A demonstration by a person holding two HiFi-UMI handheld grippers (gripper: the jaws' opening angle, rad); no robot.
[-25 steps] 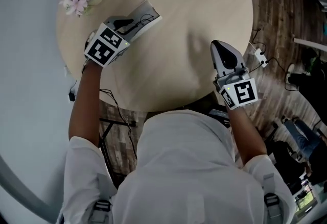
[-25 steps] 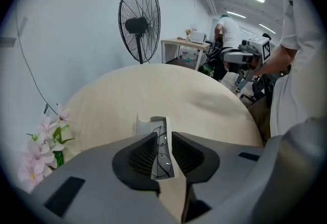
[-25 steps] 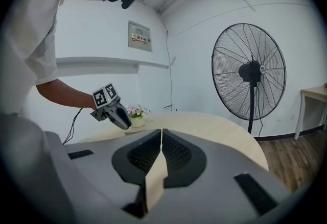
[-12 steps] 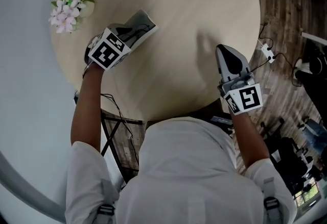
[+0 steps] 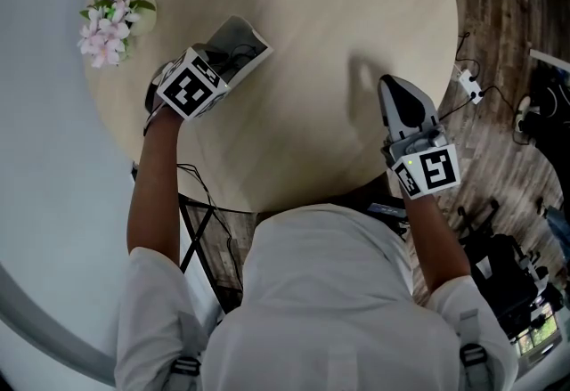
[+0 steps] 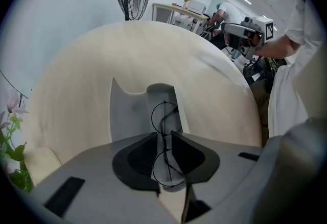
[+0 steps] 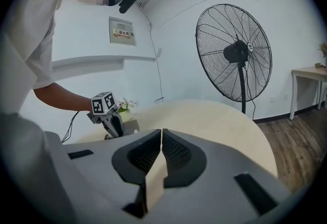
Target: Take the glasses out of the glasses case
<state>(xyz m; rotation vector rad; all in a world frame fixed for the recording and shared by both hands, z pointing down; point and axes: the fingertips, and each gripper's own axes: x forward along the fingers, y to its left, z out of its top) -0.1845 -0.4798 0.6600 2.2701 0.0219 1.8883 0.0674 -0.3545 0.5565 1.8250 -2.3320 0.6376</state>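
A grey glasses case (image 5: 248, 40) lies open on the left of the round table (image 5: 338, 6). My left gripper (image 5: 224, 56) reaches into it from the near side. In the left gripper view the thin black wire glasses (image 6: 164, 116) stand on edge between the jaws of the left gripper (image 6: 163, 137), which are shut on the frame near its bridge. One lens sticks out over the open case (image 6: 127, 110); the other sits back between the jaws. My right gripper (image 5: 390, 85) hangs over the table's right side, shut and empty, its jaws (image 7: 161, 133) pointing toward the left gripper (image 7: 110, 116).
Pink flowers (image 5: 111, 20) stand at the table's far left edge, close to the case. Cables and a plug strip (image 5: 468, 91) lie on the wooden floor to the right. A standing fan (image 7: 235, 52) is beyond the table. A person's white-shirted torso fills the near side.
The head view has shifted a little. Both grippers keep nearly the same places on the table, with the left one still at the case.
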